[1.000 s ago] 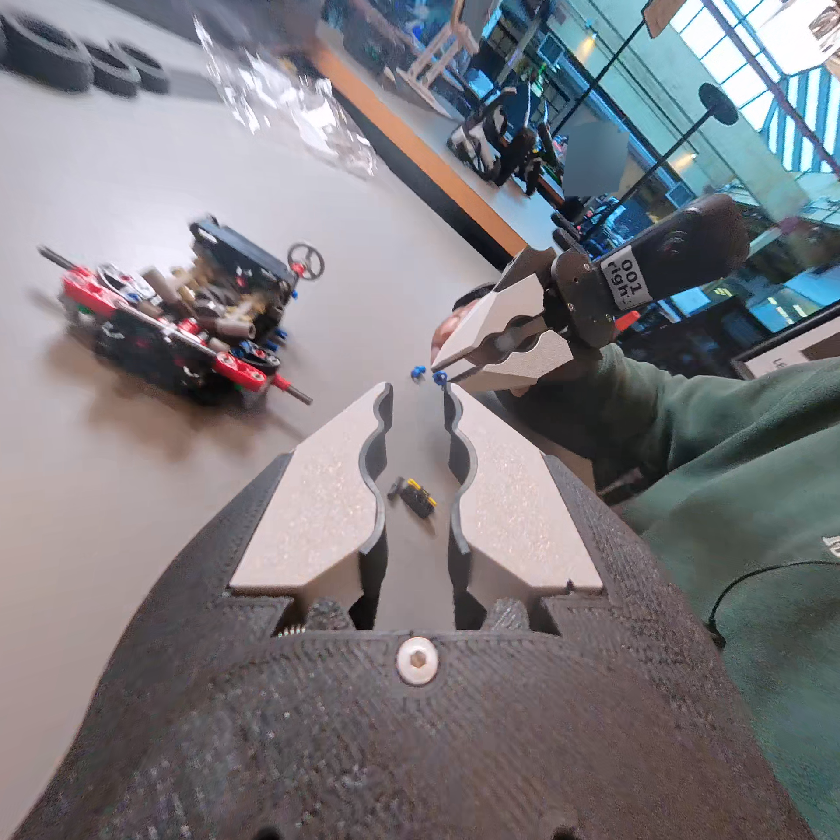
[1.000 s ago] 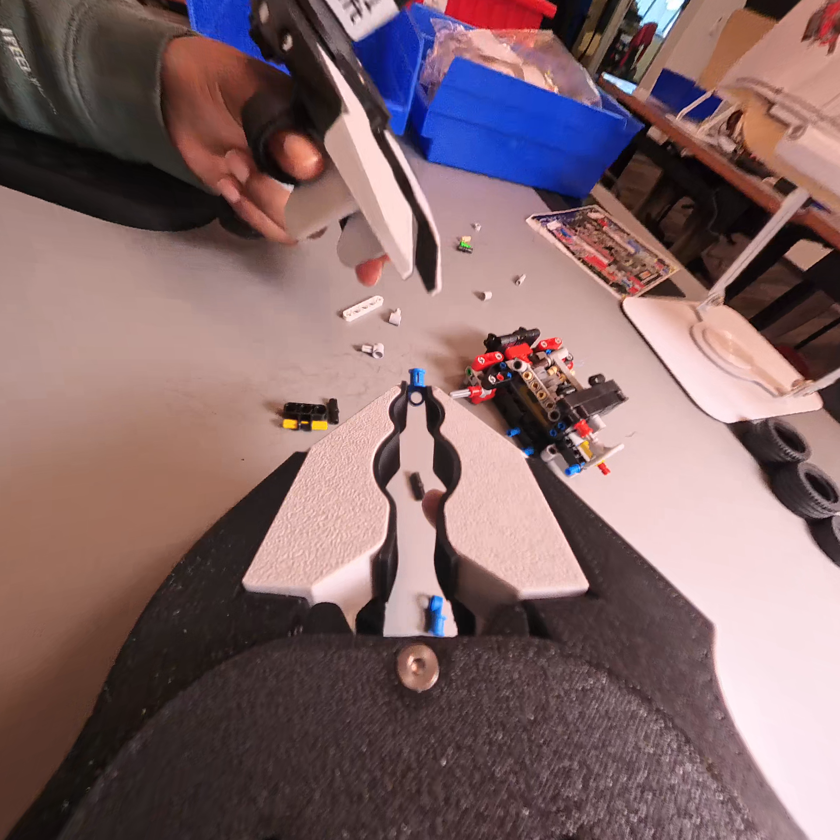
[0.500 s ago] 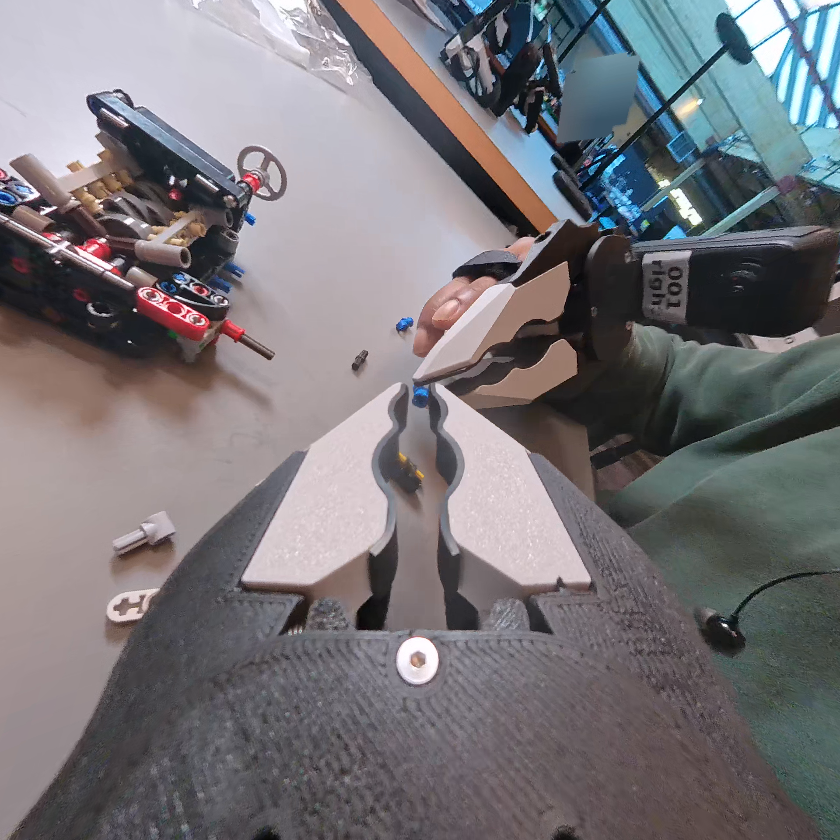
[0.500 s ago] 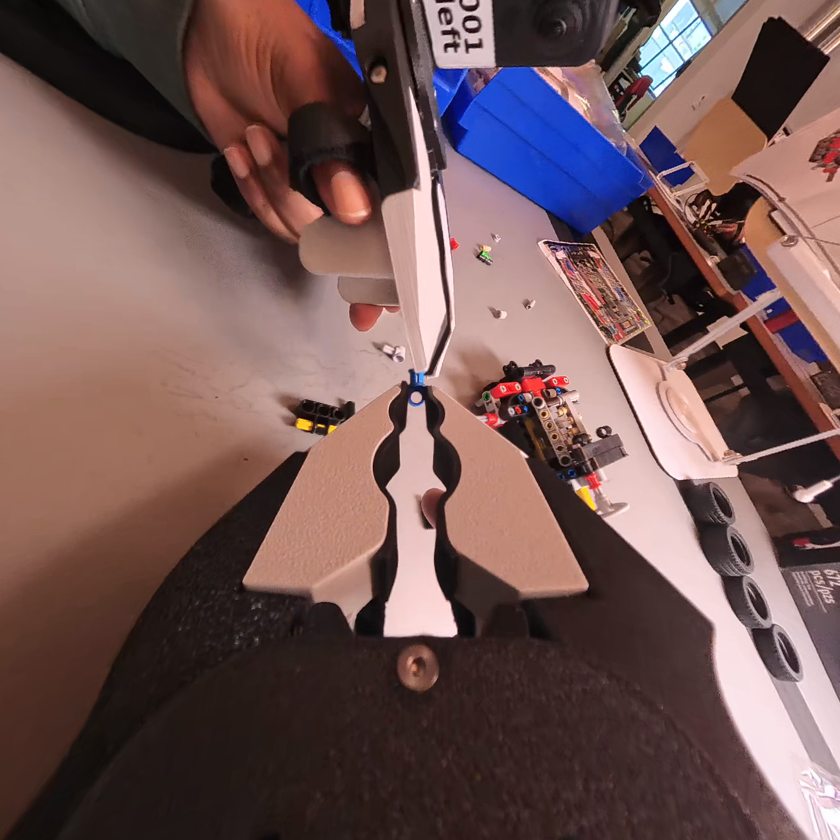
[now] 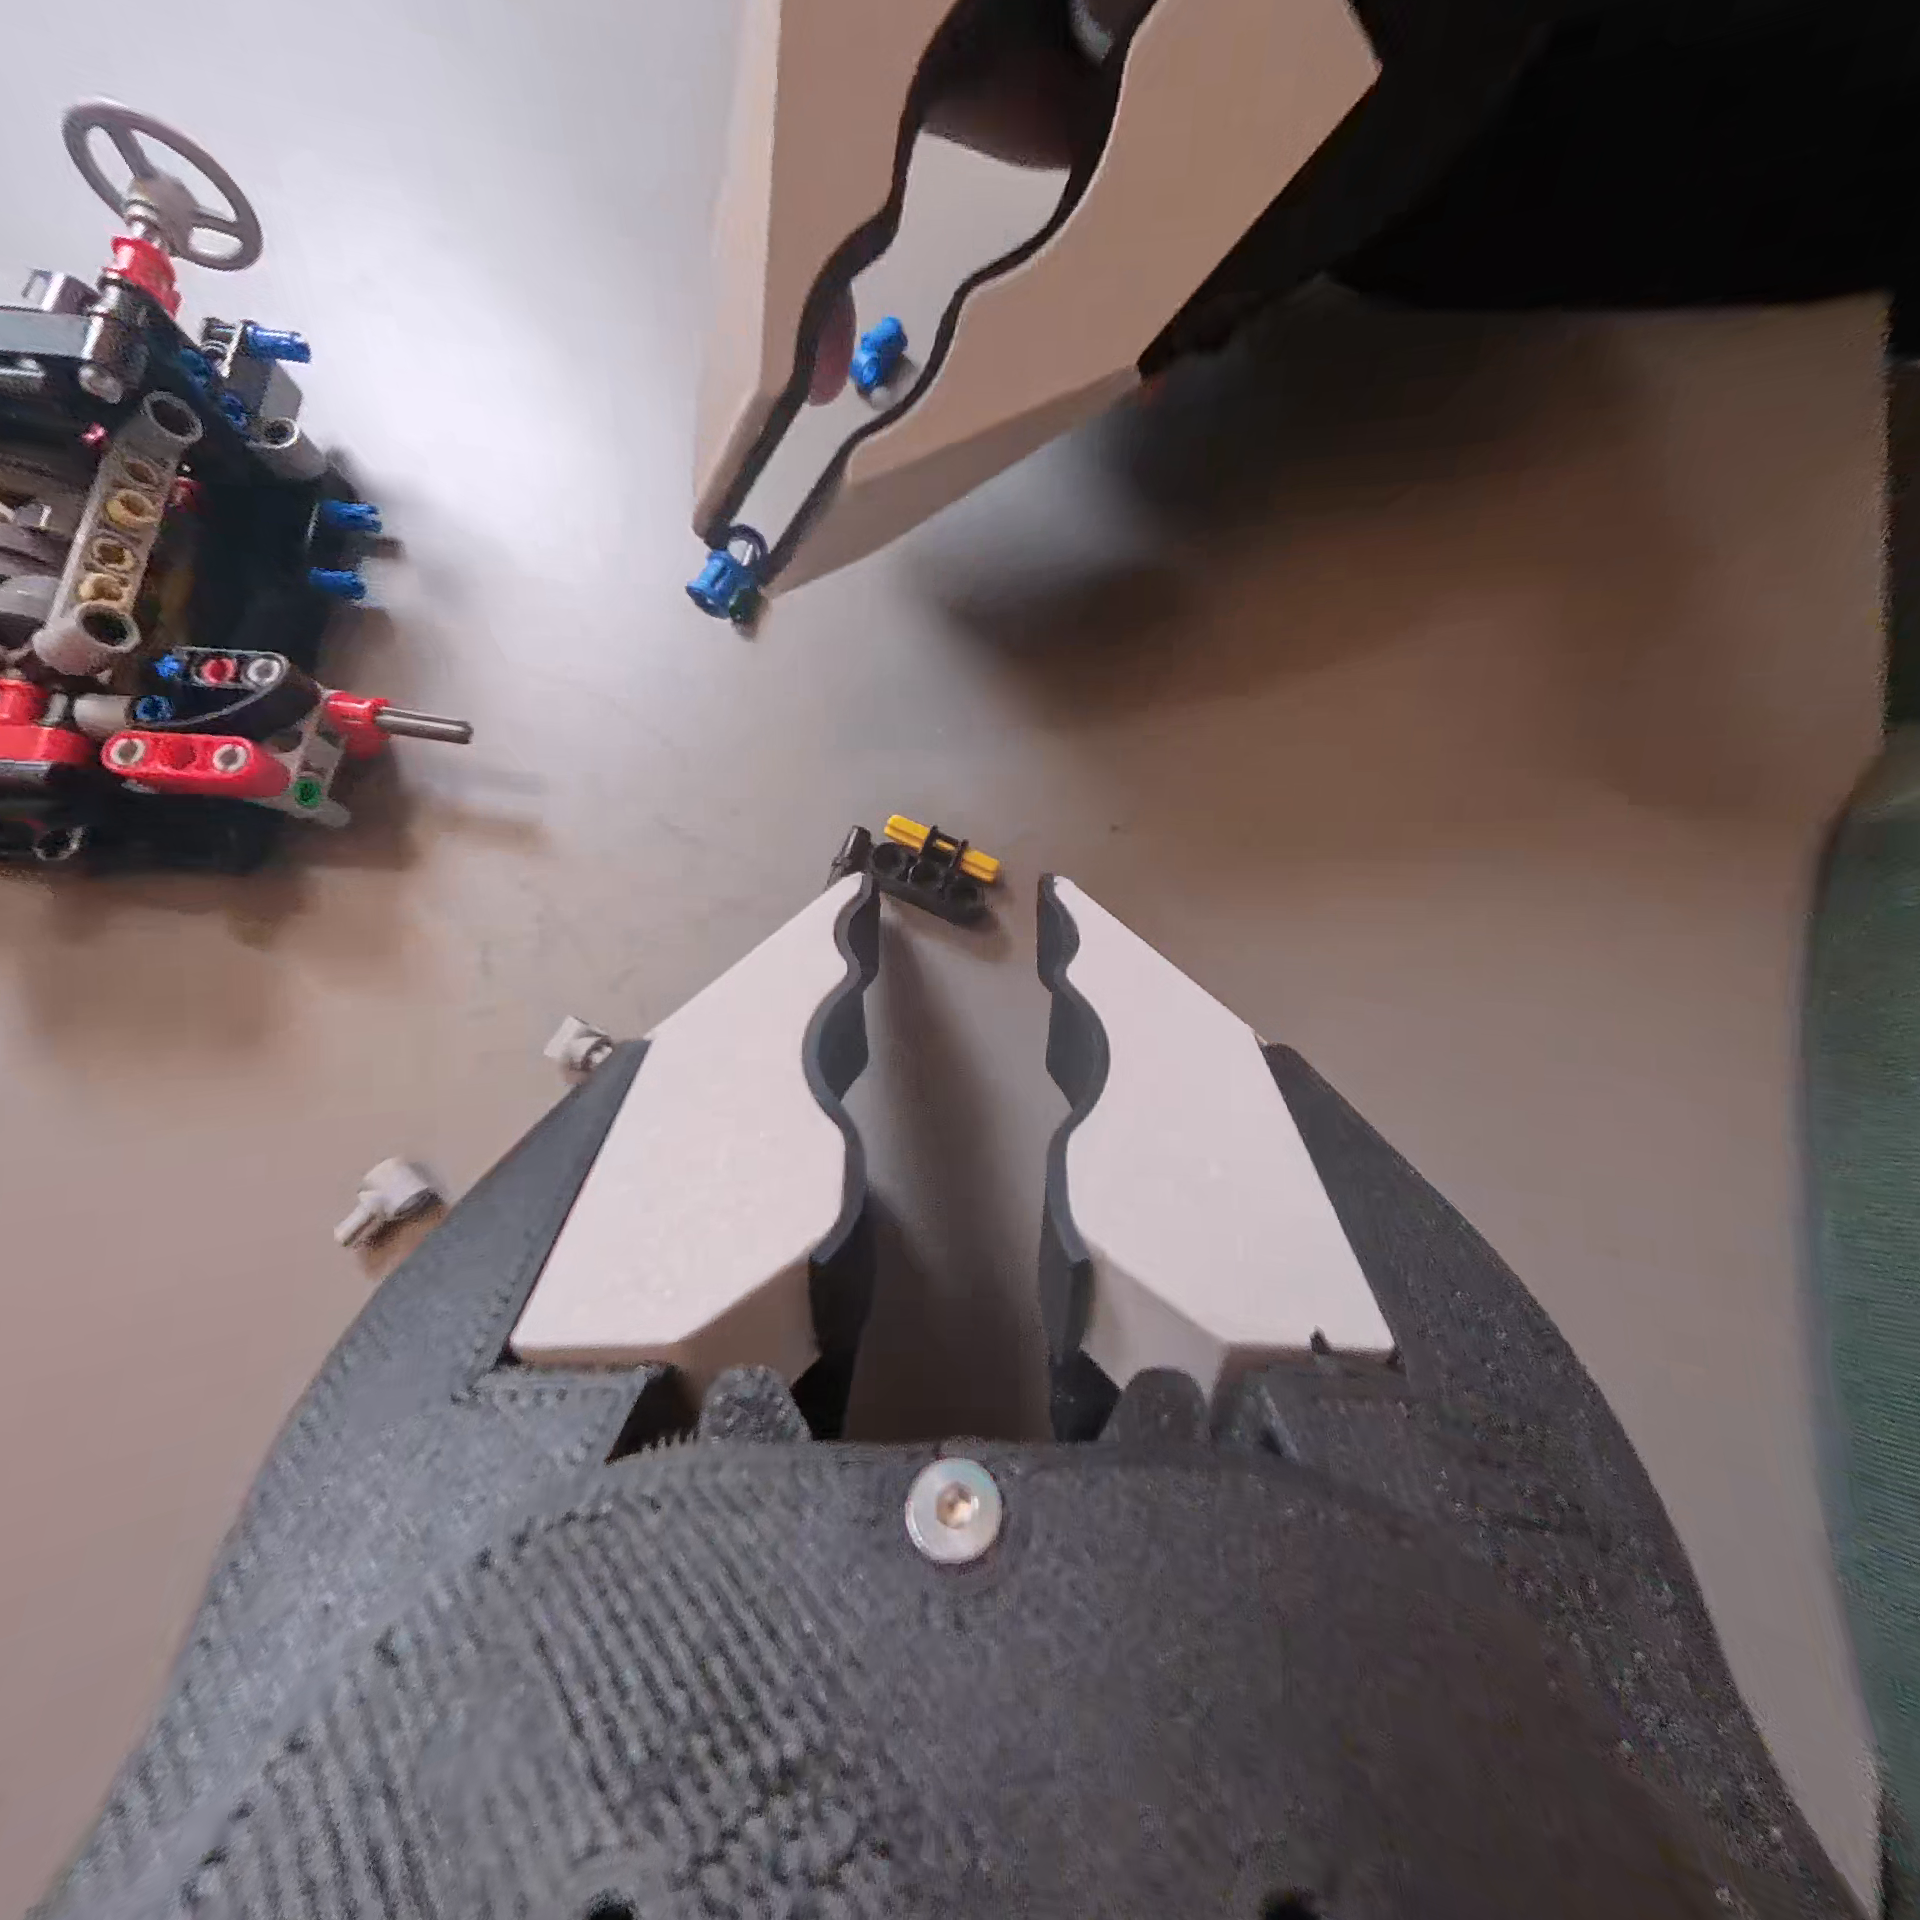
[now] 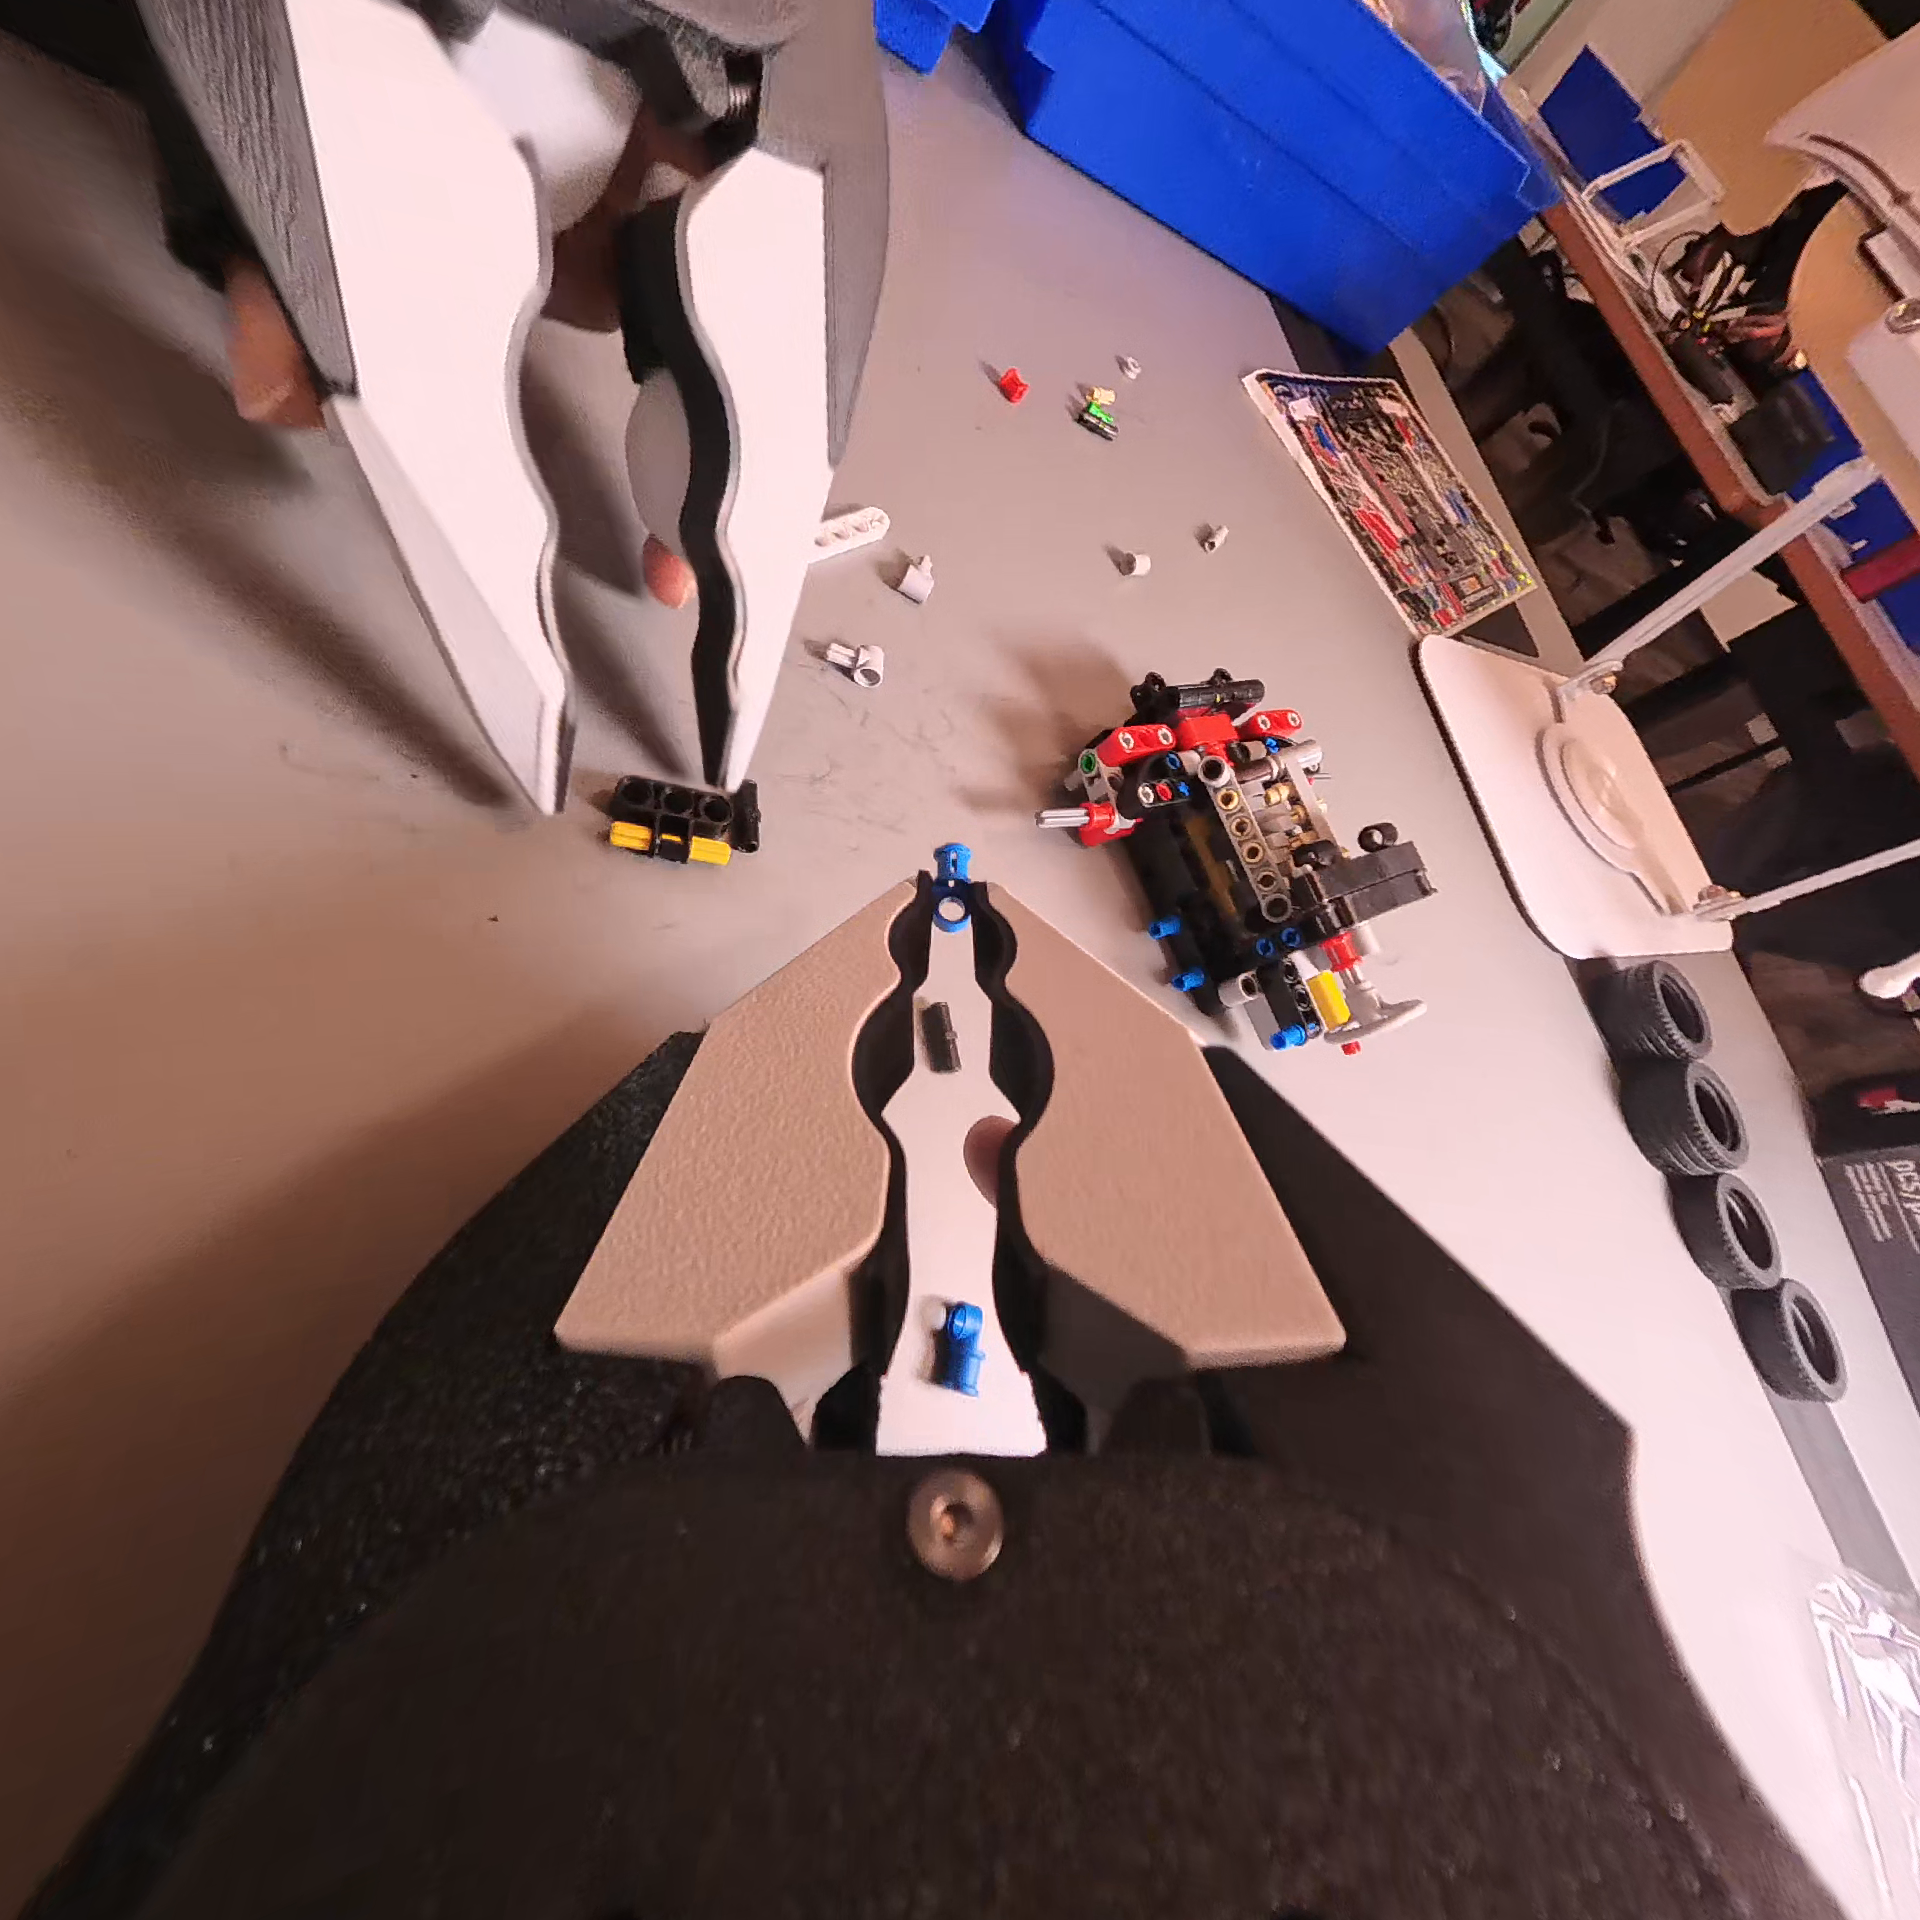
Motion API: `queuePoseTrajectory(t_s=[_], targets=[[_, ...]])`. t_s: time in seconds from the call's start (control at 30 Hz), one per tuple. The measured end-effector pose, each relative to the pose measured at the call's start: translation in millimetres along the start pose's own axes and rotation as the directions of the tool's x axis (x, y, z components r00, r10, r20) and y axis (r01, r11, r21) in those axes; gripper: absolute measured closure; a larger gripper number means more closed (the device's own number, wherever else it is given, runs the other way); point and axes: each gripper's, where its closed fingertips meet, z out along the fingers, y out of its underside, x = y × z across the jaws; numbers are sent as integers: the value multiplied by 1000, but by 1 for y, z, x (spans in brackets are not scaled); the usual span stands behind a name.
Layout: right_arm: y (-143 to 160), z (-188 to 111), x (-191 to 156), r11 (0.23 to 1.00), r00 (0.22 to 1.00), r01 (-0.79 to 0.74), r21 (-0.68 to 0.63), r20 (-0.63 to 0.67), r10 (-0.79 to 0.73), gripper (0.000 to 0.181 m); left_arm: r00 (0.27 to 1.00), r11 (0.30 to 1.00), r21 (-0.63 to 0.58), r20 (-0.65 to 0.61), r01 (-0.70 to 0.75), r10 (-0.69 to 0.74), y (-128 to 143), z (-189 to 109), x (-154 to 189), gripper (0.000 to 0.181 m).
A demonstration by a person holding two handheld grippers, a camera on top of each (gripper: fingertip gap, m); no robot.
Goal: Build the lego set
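My left gripper (image 5: 951, 888) is open, its tips low over the table, also in the right wrist view (image 6: 639, 790). A small black-and-yellow lego piece (image 5: 930, 862) lies on the table just at those tips, not gripped; it also shows in the right wrist view (image 6: 681, 816). My right gripper (image 6: 951, 883) is shut on a small blue pin (image 6: 951, 868) and holds it above the table, also in the left wrist view (image 5: 738, 577). The part-built lego car (image 6: 1236, 852) stands to the right, and at the left edge of the left wrist view (image 5: 156, 582).
Loose pins lie under my right gripper: a black one (image 6: 940, 1036) and a blue one (image 6: 961, 1345). Small grey pieces (image 6: 857, 660) lie beyond. Black tyres (image 6: 1704, 1122), a white lamp base (image 6: 1558, 790), a booklet (image 6: 1387, 499) and blue bins (image 6: 1247, 135) are to the right. Tip to tip, the grippers are about 7 cm apart. The white lamp base (image 6: 1558, 790) is about equally far from each gripper, around 40 cm.
My left gripper has left the blue pin's tip, dropped to the black-and-yellow piece and opened wider. My right gripper still holds the blue pin.
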Motion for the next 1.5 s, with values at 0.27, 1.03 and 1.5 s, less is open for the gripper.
queuePoseTrajectory(t_s=[0.27,1.03,1.5], targets=[[0,-1,-3,1000,1000,-13,0,29,13,176,969,973,10,-89,-231,231,6,0,1,168],[6,-9,-51,998,954,31,-45,298,-17,176,943,955,94,-158,-281,293,-1,-6,3,167],[8,-8,-61,998,940,32,-59,342,-10,176,926,947,59,-201,-315,320,-1,7,13,167]])
